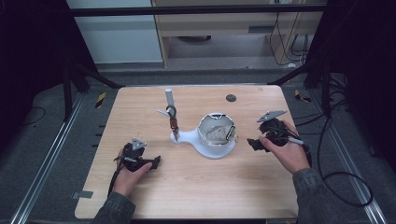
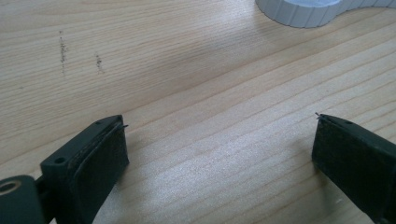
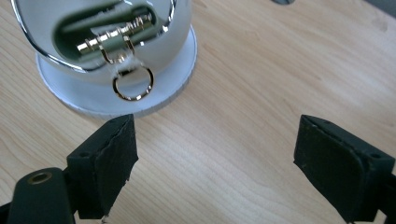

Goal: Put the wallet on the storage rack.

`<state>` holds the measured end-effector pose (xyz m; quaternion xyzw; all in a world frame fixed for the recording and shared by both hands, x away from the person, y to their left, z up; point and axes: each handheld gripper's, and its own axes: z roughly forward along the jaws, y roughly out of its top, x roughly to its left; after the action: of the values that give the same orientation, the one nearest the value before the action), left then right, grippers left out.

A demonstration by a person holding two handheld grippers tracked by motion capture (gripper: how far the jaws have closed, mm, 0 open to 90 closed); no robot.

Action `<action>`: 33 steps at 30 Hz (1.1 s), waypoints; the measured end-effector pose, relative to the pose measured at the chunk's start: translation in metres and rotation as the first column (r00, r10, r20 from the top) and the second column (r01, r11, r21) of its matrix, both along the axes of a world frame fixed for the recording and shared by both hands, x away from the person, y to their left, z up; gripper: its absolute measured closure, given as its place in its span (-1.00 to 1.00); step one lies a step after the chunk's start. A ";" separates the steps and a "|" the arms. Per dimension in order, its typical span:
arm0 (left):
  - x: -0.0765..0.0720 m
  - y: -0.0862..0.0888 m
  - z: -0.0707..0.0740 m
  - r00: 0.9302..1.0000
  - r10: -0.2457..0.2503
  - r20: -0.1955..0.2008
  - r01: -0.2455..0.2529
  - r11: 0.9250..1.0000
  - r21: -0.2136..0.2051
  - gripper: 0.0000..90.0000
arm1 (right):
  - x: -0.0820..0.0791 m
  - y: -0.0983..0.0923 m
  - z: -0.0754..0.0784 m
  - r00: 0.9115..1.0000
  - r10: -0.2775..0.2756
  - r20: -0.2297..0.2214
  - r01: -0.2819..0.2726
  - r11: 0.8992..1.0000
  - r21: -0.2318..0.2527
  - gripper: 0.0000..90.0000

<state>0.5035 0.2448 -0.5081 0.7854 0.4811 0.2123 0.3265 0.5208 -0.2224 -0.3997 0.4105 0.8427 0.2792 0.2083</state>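
A white bowl-shaped holder with a chrome rim (image 1: 215, 130) stands on a white base (image 1: 187, 137) at the table's middle. From its right side hangs a metal clasp with a small gold ring (image 3: 133, 84). An upright grey post with a clamp (image 1: 171, 112) rises from the base's left end. My left gripper (image 1: 156, 161) lies low on the wood, left of the base, jaws open and empty (image 2: 219, 123). My right gripper (image 1: 252, 143) sits right of the holder, open and empty (image 3: 217, 123), with the ring just beyond its left jaw.
A small dark disc (image 1: 230, 98) lies near the table's far edge. A ribbed edge of the white base (image 2: 303, 11) shows ahead of the left gripper. Bare wood (image 1: 205, 186) spreads between both hands. Cables trail off the right side (image 1: 345, 186).
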 end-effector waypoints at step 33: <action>0.000 0.000 0.000 1.000 -0.007 -0.002 0.007 1.000 0.004 -0.98 | 0.004 -0.045 -0.097 0.962 -0.255 -0.095 0.266 0.953 0.142 -0.83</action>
<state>0.5038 0.2443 -0.5083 0.7879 0.4782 0.2113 0.3253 0.5251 -0.2670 -0.4971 0.5432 0.7643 0.2977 0.1791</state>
